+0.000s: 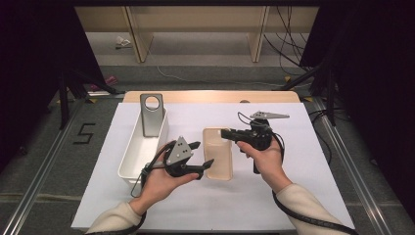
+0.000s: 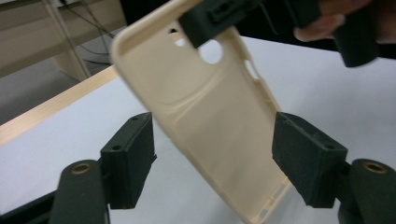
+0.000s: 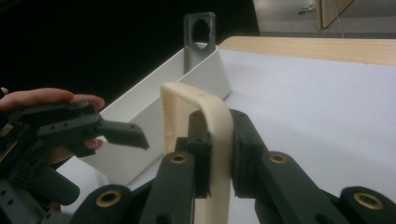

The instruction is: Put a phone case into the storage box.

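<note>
A cream phone case (image 1: 218, 152) hangs tilted over the white table cover (image 1: 293, 161). My right gripper (image 1: 226, 133) is shut on its far end; in the right gripper view the pads (image 3: 243, 144) press the case's wall (image 3: 196, 100) from both sides. In the left gripper view the case (image 2: 210, 107) shows its hollow inside with camera holes. My left gripper (image 2: 212, 154) stands open around the case's near end, its pads clear of both edges. In the high view the left gripper (image 1: 201, 154) sits just left of the case's near corner.
A long white bin (image 1: 129, 156) lies at the left of the cover, close beside my left hand. A grey phone case (image 1: 151, 117) with a round hole leans upright at its far end. The wooden table edge (image 1: 210, 96) runs behind.
</note>
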